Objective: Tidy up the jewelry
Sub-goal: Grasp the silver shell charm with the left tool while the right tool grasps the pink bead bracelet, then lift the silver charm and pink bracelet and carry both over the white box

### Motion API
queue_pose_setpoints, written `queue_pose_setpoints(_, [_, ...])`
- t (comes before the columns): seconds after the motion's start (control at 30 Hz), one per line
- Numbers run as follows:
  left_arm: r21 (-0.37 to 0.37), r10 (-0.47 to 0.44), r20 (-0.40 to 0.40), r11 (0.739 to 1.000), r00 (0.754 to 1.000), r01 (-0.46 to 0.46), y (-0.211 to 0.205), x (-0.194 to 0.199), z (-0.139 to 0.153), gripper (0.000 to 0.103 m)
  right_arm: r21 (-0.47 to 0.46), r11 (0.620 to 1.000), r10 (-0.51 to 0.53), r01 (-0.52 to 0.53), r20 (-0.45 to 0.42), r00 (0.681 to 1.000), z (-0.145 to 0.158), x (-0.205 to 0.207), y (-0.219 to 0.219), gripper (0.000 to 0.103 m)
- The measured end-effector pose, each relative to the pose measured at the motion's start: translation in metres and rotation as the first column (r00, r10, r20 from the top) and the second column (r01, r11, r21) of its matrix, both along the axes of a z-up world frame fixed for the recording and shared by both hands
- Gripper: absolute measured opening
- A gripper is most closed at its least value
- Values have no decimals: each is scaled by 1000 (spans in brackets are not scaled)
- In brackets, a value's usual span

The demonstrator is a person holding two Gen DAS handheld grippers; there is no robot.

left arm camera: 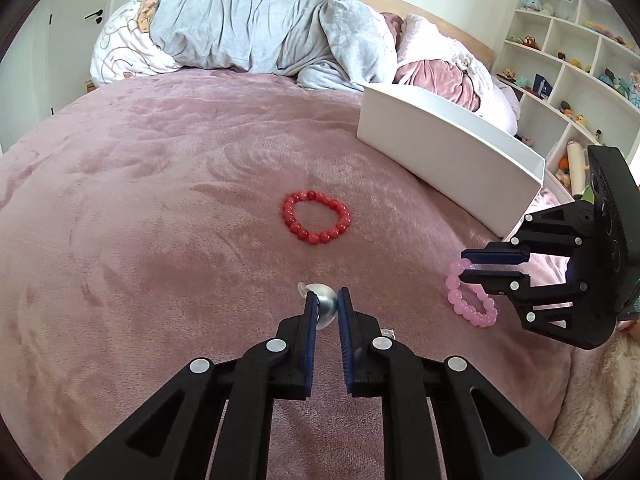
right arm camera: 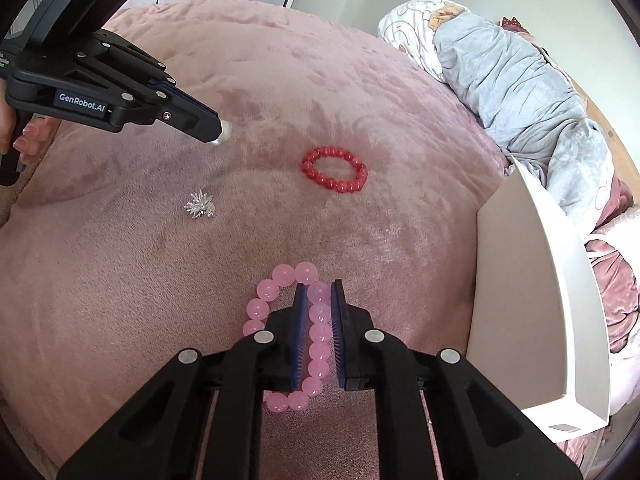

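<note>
Your right tool (right arm camera: pixel 319 300) is closed on one side of the pink bead bracelet (right arm camera: pixel 288 332), near the white tray (right arm camera: pixel 532 300) on the bed (right arm camera: pixel 120 300). Your left tool (left arm camera: pixel 327 300) pinches a small silver earring (left arm camera: pixel 322 304) nearer the bed's middle. Both look light, but the smooth round beads will likely roll or slip, so grip across a bead; the thin earring may twist, so hold its rounded body.
</note>
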State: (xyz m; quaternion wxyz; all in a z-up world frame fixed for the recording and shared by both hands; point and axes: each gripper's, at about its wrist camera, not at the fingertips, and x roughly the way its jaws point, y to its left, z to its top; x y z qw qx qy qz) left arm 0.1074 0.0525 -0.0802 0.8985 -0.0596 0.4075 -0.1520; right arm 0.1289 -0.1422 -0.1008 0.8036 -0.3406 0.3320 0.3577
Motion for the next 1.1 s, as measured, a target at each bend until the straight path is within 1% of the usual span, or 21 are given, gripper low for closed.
queue_pose_setpoints(0.17, [13,31,23,999,999,-32,7,-5,9,15,73,997,-24,21,31,999,20,-3,-6,13])
queue_pose_setpoints(0.3, [13,62,48,998,997,-63,15,-10,18,15,154,987,-48,45,20,999,38,-3,-16,13])
queue_pose_setpoints(0.4, [-55,87,48,995,995,-84,24,-12,25,15,207,977,-62,55,29,998,52,-6,-22,13])
queue_pose_setpoints(0.43, [-65,97,52,993,994,-94,25,-12,28,15,224,973,-65,56,34,997,56,-7,-24,13])
queue_pose_setpoints(0.53, [-42,94,85,995,992,-90,21,-11,41,15,279,959,-79,57,69,994,74,-11,-29,13])
queue_pose_setpoints(0.67, [-28,69,117,997,991,-66,11,-5,57,15,371,926,-114,67,108,988,99,-11,-40,13])
queue_pose_setpoints(0.73, [-18,57,129,998,990,-56,4,-1,62,15,400,913,-139,80,121,983,107,-11,-46,13])
queue_pose_setpoints(0.83, [-15,47,139,999,989,-45,-7,10,70,15,424,898,-200,114,163,966,117,-11,-54,13])
queue_pose_setpoints(0.9, [-19,40,137,999,990,-38,-15,21,75,15,449,880,-256,151,182,949,124,-6,-62,13])
queue_pose_setpoints(0.97, [-16,31,131,999,991,-29,-26,33,80,15,481,854,-322,195,195,927,132,1,-72,13])
queue_pose_setpoints(1.1, [16,-14,155,1000,988,12,-53,54,97,15,553,790,-426,265,184,886,144,17,-98,13])
